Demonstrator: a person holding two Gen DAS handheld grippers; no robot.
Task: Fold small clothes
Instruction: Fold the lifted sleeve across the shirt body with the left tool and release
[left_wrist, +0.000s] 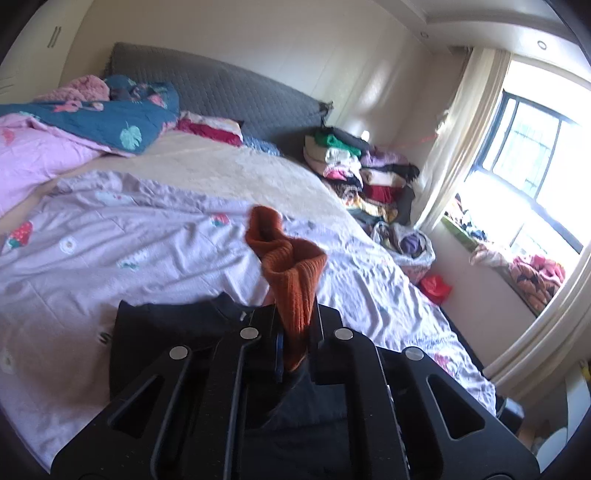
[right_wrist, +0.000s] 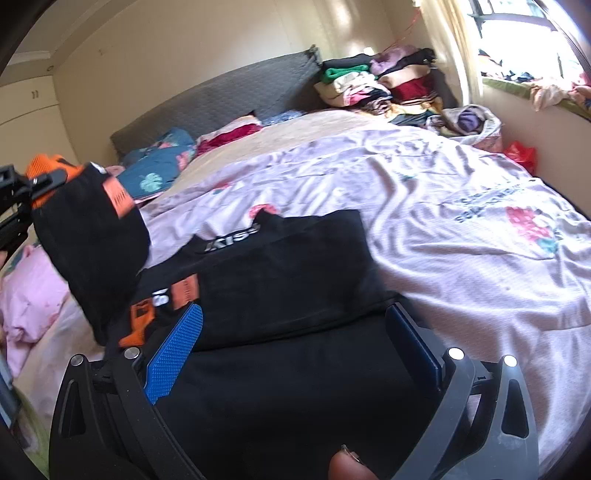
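Observation:
A small black garment with orange knit cuffs lies on the lilac bedspread (right_wrist: 424, 192). My left gripper (left_wrist: 295, 321) is shut on its orange cuff (left_wrist: 291, 280), which sticks up between the fingers. In the right wrist view the left gripper (right_wrist: 33, 184) holds that sleeve (right_wrist: 92, 240) lifted at the far left. The black body (right_wrist: 288, 266) with white lettering lies flat in front of my right gripper (right_wrist: 295, 332). That gripper is open, its blue pads (right_wrist: 173, 354) spread over the near black cloth, holding nothing.
Stacks of folded clothes (left_wrist: 354, 162) sit at the bed's far right corner by the grey headboard (left_wrist: 221, 92). Pink and teal bedding (left_wrist: 92, 125) is heaped at the head. A window ledge (left_wrist: 517, 266) with clothes is on the right.

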